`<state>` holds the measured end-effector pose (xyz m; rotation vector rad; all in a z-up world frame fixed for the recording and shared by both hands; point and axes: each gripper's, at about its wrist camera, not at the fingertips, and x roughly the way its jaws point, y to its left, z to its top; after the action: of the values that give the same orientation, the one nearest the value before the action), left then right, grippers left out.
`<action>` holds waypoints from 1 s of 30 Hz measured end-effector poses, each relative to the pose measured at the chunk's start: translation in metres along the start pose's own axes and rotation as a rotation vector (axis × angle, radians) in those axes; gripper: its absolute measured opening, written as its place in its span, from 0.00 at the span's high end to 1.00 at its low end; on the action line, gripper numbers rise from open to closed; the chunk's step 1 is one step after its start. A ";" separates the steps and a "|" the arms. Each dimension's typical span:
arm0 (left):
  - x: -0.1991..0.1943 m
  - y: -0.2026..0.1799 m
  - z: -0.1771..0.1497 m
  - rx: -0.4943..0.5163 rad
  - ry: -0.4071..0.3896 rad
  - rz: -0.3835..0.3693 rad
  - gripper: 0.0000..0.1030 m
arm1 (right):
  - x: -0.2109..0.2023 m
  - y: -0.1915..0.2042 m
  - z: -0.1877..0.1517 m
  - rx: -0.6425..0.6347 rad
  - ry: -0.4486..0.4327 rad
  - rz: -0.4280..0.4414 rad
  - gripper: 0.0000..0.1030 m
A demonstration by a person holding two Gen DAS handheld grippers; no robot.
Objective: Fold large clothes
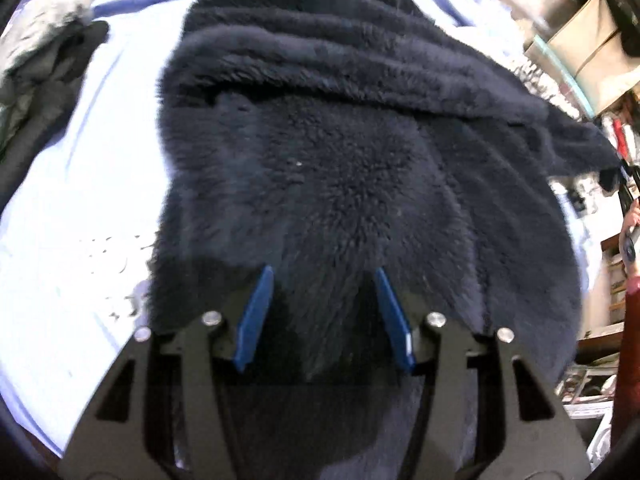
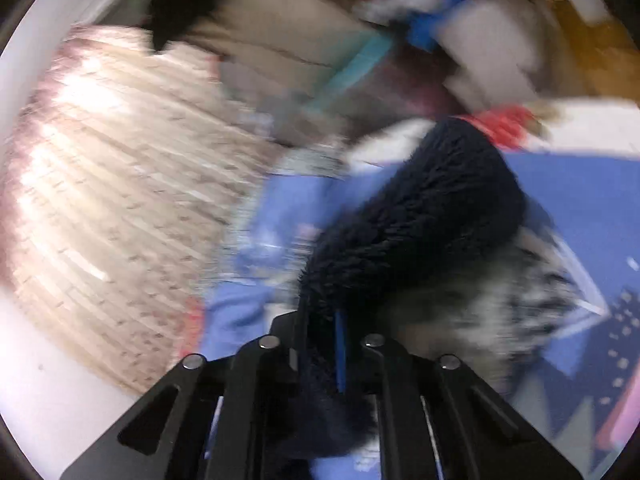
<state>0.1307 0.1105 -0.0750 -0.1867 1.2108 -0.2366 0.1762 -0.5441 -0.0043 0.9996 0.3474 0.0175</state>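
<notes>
Your right gripper (image 2: pixel 338 344) is pinched tight on a bunch of the navy fleece garment (image 1: pixel 320 152), which trails forward from the pads as a thick roll above the blue bedcover (image 2: pixel 580 208). Your left gripper (image 1: pixel 324 312) stands with its blue pads (image 1: pixel 256 312) spread, poised over the near hem of the same garment; I cannot tell whether the pads touch the pile, and nothing is clamped between them.

The garment lies spread on the pale sheet (image 1: pixel 72 208), its far portion already doubled into bands, one extension reaching toward the bed's right edge.

Risks, in my judgement:
- The fleece is thick and slippery; a pull from one pinched point could drag the doubled bands out of line, since your left holds nothing down.
- The right wrist view is heavily blurred; a fast swing could shake the bunch loose.
- The grey clothing (image 1: pixel 48 32) at the sheet's left could snag.

Room: bare sheet lies open left of the garment. The right edge is crowded by shelving (image 1: pixel 580 40), so carry the fold inward.
</notes>
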 end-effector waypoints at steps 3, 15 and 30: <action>-0.019 0.012 -0.010 -0.022 -0.033 -0.029 0.50 | 0.013 0.083 -0.012 -0.193 0.046 0.065 0.70; -0.088 0.089 -0.057 -0.172 -0.160 -0.091 0.50 | 0.154 0.359 -0.293 -1.014 0.502 0.240 0.70; -0.088 0.128 -0.028 -0.210 -0.155 -0.053 0.50 | 0.120 0.292 -0.432 -1.297 0.790 0.300 0.39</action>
<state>0.0855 0.2575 -0.0390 -0.4133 1.0763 -0.1373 0.2045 -0.0099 -0.0089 -0.3067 0.7551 0.8256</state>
